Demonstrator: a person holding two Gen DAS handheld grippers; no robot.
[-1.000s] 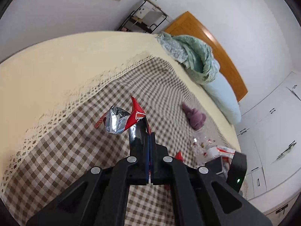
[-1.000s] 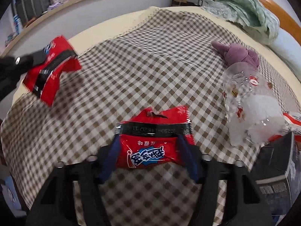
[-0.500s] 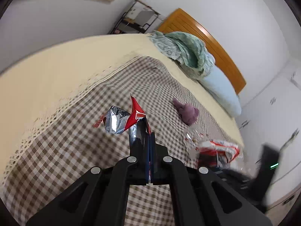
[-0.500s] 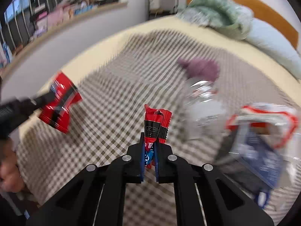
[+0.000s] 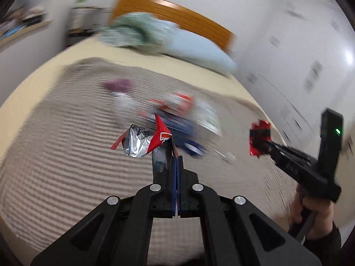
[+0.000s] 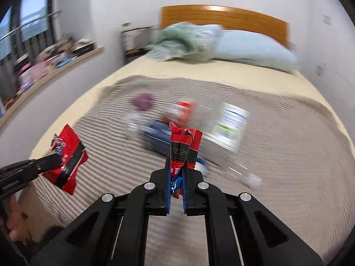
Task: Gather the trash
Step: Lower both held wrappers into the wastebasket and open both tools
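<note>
My left gripper [image 5: 176,160] is shut on a torn red snack wrapper [image 5: 146,141] whose silver lining shows, lifted above the checked bed cover. That wrapper [image 6: 66,153] and the left gripper [image 6: 58,157] also appear at the left of the right wrist view. My right gripper [image 6: 176,168] is shut on a red and black snack packet [image 6: 183,146], folded and standing up between the jaws. The same packet [image 5: 258,138] and the right gripper [image 5: 265,144] appear at the right of the left wrist view. More trash lies blurred mid-bed: a clear plastic bottle [image 6: 133,122], a blue pack [image 6: 155,135], a white box [image 6: 230,124].
The checked cover [image 6: 277,155] lies over a cream bed with a wooden headboard [image 6: 224,20]. A green blanket [image 6: 184,42] and pale blue pillow [image 6: 255,48] sit at the head. A purple plush [image 6: 143,100] lies on the cover. A cluttered sill [image 6: 51,59] runs at left.
My right gripper closed on the red packet that lay flat on the cover and lifted it. Both grippers rose and swung back from the bed, each with its wrapper; the view now blurs.
</note>
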